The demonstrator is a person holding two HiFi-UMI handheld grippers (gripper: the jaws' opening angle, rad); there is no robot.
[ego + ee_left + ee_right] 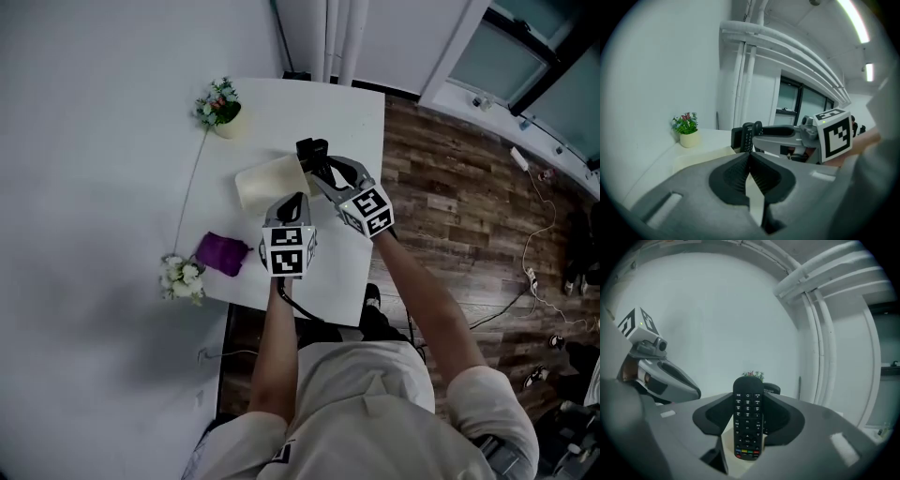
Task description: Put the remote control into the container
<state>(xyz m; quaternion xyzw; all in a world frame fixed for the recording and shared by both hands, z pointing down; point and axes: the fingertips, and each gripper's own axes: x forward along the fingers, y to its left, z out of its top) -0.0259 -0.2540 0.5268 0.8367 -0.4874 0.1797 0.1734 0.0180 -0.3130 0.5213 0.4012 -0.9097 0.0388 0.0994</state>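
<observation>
Firmly, the right gripper's point(749, 405) fingers clamp a black remote control point(748, 425) by its sides, in the air just beside the cream container point(262, 185) at its 2 o'clock. The left gripper's point(750, 157) fingers are nearly together, pinching the container's wall at 5 o'clock.

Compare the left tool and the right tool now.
The right tool grips a black button-covered remote control; the left tool holds no remote. The right tool's jaws stand apart; the left tool's meet. Both are close beside the cream container.
</observation>
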